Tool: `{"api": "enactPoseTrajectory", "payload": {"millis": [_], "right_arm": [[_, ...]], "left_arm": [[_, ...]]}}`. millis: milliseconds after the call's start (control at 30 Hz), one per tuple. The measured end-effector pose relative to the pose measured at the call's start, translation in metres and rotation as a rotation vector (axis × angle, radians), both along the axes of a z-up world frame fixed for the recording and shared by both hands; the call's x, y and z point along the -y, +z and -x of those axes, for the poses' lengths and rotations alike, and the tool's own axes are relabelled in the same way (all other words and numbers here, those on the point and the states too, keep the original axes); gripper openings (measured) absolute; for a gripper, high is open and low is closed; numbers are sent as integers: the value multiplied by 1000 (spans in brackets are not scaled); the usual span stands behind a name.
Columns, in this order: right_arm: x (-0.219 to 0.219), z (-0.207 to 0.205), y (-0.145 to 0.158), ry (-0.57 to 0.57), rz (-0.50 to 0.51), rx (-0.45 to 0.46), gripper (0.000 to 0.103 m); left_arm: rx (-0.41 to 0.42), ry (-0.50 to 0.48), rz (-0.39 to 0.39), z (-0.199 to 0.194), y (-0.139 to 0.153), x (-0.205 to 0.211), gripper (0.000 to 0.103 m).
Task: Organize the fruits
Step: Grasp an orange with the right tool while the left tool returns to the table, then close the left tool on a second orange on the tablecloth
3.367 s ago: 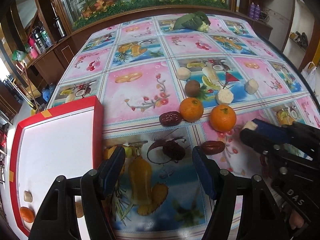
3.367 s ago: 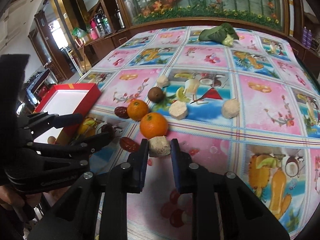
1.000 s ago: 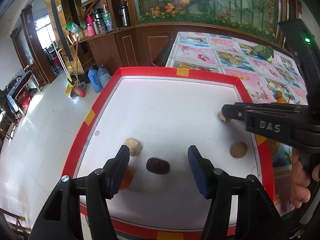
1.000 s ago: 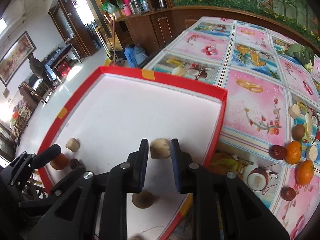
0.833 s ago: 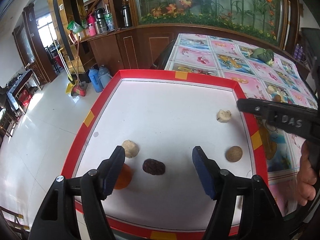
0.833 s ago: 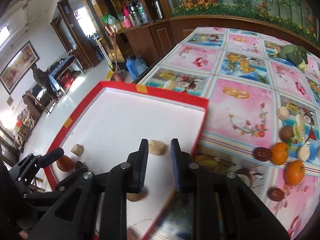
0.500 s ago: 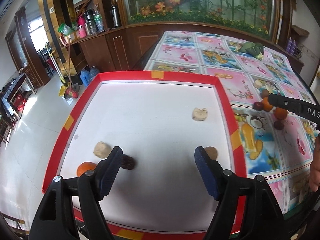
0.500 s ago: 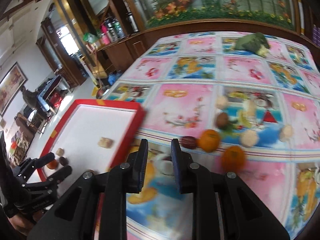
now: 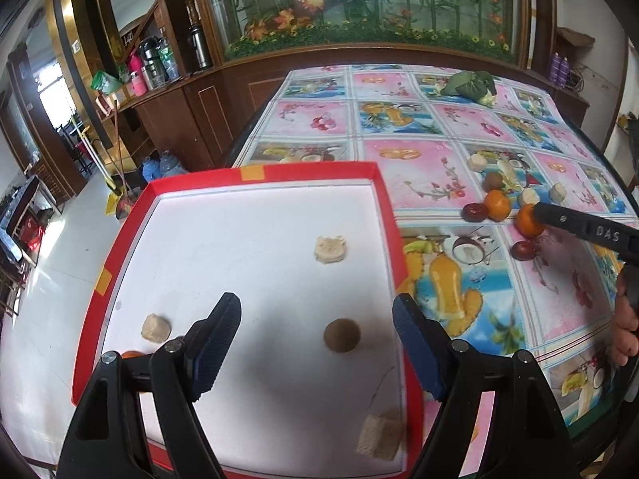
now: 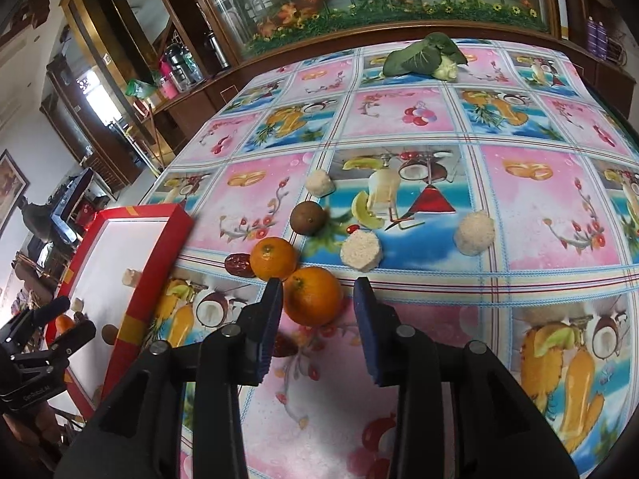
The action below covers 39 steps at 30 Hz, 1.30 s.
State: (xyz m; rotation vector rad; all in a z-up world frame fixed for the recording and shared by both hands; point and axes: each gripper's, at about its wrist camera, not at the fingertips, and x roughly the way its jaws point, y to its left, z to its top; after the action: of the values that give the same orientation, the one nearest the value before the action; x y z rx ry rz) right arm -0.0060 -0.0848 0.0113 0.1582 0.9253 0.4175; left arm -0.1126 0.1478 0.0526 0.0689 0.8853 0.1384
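Note:
My right gripper [image 10: 319, 323] is open and low over the table, its jaws either side of an orange [image 10: 313, 295]. A second orange [image 10: 273, 257], a dark date [image 10: 237, 265] and a brown round fruit [image 10: 307, 217] lie just beyond it. Another date [image 10: 283, 345] peeks out under the gripper's left finger. My left gripper [image 9: 315, 343] hangs open over the red tray [image 9: 255, 171] with nothing in it. In the tray lie a brown round fruit [image 9: 341, 335], beige chunks [image 9: 329, 249] and a partly hidden orange [image 9: 129, 355].
Pale chunks [image 10: 361, 253] are scattered on the patterned tablecloth, and a leafy green vegetable [image 10: 423, 56] lies at the far end. The tray overhangs the table's left edge above the floor. Wooden cabinets [image 9: 179, 111] stand behind it. A hand [image 9: 627, 319] holds the right gripper.
My right gripper let go of the beige chunk in the tray, swung back to the table and opened around an orange. The left gripper stayed open over the tray and drew back.

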Motion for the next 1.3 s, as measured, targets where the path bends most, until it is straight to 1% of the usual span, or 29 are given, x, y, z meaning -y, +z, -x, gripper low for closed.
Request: {"api": "enactPoseTrajectory", "payload": {"millis": [133,233,433,567,733,833,1000,1133,1233,1300], "right_arm": [[-5,-5,-8,24,-6,-28,39],[-7,-8,-15,42,-11,-48,39],[-14,-8,-15,67,38,-3,39],[-11,-10,-14,64,30,-8,37],[10,-12,-9,-27,2,-8,37],[23,-11,-5,-92,7,8,37],[28,-13,-1,-131,8,29,37],[34,-16,0,-173,19,37,37],[37,-18,-1,-192,28,38,37],[37,-18,-2,-203,47,45,37]], "left_arm": [[6,-34,-22,-13,4,15,78],[-5,-56,-35,-27,2,28,78],[-37,-91,-27,-54,-7,48,78],[-51,-97,-16,-68,-10,57,78],[-63,-123,7,-86,-10,74,78],[-63,-165,1,-97,-11,92,78],[-72,-252,-5,-111,-18,116,78],[-80,-295,28,-122,-24,122,78],[-110,-316,51,-128,-32,123,78],[-130,-327,72,-130,-38,123,75]]}}
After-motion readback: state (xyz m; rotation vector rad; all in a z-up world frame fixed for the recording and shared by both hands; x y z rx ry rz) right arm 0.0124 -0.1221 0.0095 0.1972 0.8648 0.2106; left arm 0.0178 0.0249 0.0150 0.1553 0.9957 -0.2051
